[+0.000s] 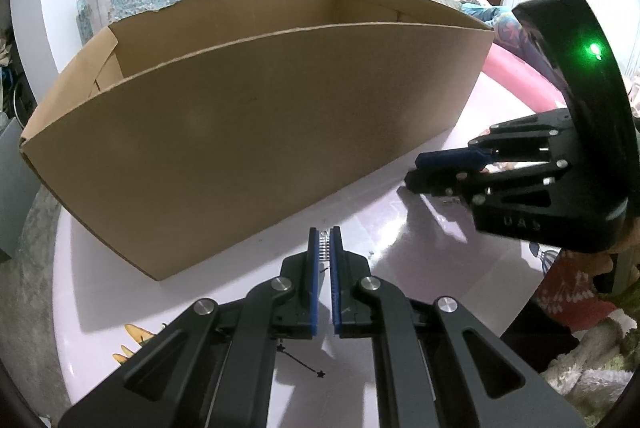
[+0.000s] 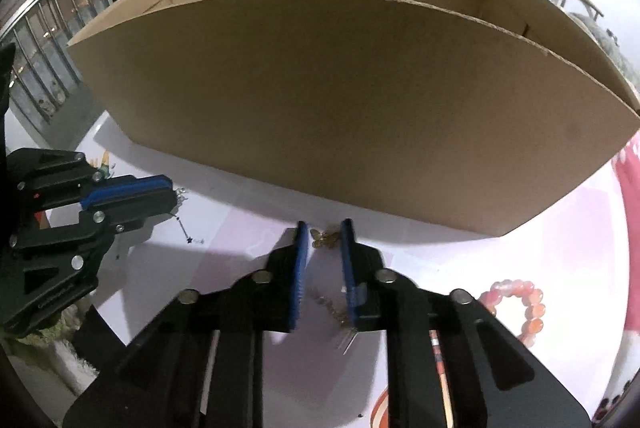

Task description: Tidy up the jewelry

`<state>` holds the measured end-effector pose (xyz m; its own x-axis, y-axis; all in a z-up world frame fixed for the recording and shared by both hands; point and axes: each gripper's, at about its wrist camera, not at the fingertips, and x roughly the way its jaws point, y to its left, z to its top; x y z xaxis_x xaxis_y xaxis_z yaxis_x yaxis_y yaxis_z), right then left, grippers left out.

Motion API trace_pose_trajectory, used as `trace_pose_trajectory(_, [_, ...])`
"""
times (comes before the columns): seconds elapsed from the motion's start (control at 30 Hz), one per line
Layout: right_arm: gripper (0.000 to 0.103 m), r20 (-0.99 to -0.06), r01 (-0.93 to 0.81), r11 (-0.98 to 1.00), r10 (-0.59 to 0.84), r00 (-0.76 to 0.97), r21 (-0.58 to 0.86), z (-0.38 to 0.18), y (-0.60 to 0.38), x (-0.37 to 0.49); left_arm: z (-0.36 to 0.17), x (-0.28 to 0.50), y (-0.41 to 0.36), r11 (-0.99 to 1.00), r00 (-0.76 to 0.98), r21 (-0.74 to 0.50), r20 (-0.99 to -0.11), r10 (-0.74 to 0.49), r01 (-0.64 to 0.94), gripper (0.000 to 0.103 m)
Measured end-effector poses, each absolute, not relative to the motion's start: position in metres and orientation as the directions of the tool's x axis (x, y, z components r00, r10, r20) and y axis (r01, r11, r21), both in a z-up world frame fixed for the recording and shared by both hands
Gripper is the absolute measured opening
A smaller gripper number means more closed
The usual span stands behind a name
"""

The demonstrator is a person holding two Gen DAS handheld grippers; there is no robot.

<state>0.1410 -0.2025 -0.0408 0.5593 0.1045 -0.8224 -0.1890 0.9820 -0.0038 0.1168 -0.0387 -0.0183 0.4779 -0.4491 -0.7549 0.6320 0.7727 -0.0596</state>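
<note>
Cardboard fills the middle of both views: an open box (image 2: 352, 99) stands on the pale table (image 2: 520, 252), with the jewelry still outside it on the near side. The left claw (image 1: 325, 240) is pinched nearly shut on a thin earring whose fine chain (image 1: 300, 362) with small dark stars trails down beneath its frame. The right claw (image 2: 325, 234) stands narrowly parted, its blue pads either side of a small gold butterfly piece (image 2: 326, 238) lying just before the box wall; the pads do not appear to press on it. A pink bead bracelet (image 2: 520, 308) waits to the right, near that claw's frame. Trouble could come from the dangling chain catching on the box rim as it is lifted over, or slipping from so slight a grip. The gold piece lies flat and tiny, so the right claw might close above it or nudge it under the box edge.
</note>
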Motion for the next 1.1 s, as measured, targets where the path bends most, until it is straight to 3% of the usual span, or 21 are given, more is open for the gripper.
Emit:
trace_pose_trajectory(0.7, [0.006, -0.791, -0.155, 0.987, 0.125, 0.599, 0.038, -0.014, -0.217, 0.113, -0.012, 0.114, -0.016, 0.785, 0.497, -0.077, -0.736, -0.460, 0.614, 0.004])
trace_pose_trajectory(1.1, [0.006, -0.599, -0.210, 0.976, 0.198, 0.776, 0.051, 0.075, -0.222, 0.091, 0.074, 0.098, 0.010, 0.756, 0.580, -0.097, -0.581, -0.571, 0.647, 0.004])
